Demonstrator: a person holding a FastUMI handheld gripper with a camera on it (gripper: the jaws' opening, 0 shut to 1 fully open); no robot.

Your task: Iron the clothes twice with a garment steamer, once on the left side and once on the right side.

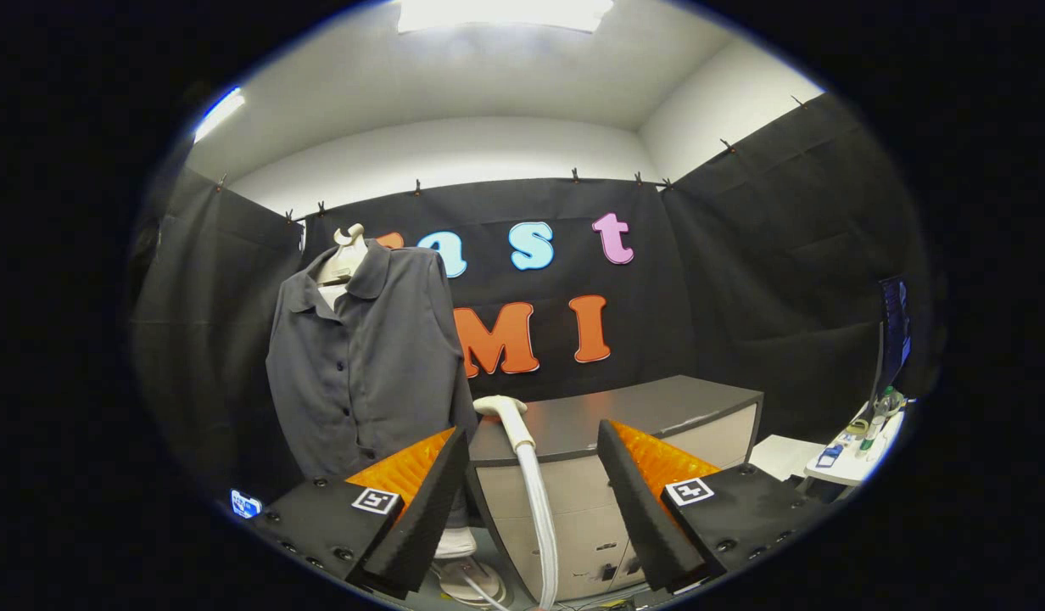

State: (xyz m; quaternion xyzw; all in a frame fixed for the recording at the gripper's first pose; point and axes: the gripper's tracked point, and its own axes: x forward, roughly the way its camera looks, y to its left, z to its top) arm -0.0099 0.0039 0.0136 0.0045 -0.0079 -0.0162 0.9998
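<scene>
A dark grey buttoned shirt (366,361) hangs on a pale mannequin stand (344,255), beyond my left finger. The white steamer head (504,412) rests on the front corner of a grey cabinet (624,412), just ahead of my fingers and between them. Its white hose (539,509) runs down toward a white base (467,577) on the floor. My gripper (531,454) stands open, its two fingers wide apart with nothing held. The steamer head sits a short way beyond the fingertips, untouched.
The cabinet (565,509) with pale drawer fronts stands straight ahead, right of the shirt. A white table (853,462) with small bottles and a screen (894,339) is at the far right. Black cloth walls close in the booth.
</scene>
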